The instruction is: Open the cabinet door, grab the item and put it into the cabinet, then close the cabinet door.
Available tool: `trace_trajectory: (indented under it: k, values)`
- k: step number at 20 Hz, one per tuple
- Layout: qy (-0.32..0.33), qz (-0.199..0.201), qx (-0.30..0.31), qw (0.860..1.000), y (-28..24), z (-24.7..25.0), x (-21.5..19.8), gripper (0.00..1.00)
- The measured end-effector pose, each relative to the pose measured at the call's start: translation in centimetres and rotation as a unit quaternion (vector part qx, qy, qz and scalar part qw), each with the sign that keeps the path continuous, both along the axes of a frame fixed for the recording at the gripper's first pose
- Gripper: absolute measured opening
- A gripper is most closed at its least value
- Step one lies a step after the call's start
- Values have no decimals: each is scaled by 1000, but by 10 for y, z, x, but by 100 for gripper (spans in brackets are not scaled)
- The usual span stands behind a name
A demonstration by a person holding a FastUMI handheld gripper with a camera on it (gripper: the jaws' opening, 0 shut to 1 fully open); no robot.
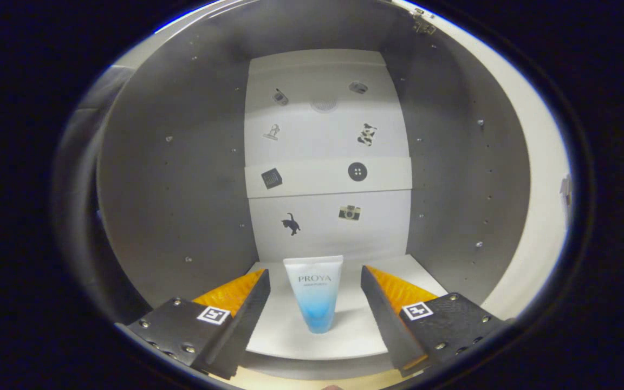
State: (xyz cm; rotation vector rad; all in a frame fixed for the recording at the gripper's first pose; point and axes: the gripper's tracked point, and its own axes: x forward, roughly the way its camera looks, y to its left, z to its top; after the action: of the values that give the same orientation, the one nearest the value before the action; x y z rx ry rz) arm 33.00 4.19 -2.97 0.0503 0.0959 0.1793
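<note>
At lower centre of the frame the gripper stood wide open, its fingers clear on either side of the tube, which stood on the cabinet floor before the stickered back wall.

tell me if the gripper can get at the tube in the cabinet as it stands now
Probably yes: the gripper is open, the tube stands upright between its fingers on the cabinet floor, and nothing lies between them.

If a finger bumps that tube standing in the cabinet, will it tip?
Probably. The tube stands upright on its narrow cap end, wider at the top, so it looks top-heavy. It is likely light and squeezable. The open gripper has one finger either side, not touching.
</note>
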Motion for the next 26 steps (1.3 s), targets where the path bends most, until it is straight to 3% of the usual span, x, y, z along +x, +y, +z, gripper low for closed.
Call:
trace_trajectory:
  k: [4,9,16,22,26]
  values:
    - [-8,-5,1,1000,-8,13,-69,100]
    - [-14,-16,9,1000,-31,31,-188,100]
    - [-28,-75,15,997,-114,57,-334,100]
    - [-24,-133,19,991,-196,62,-407,99]
    - [-12,-185,8,983,-261,55,-421,99]
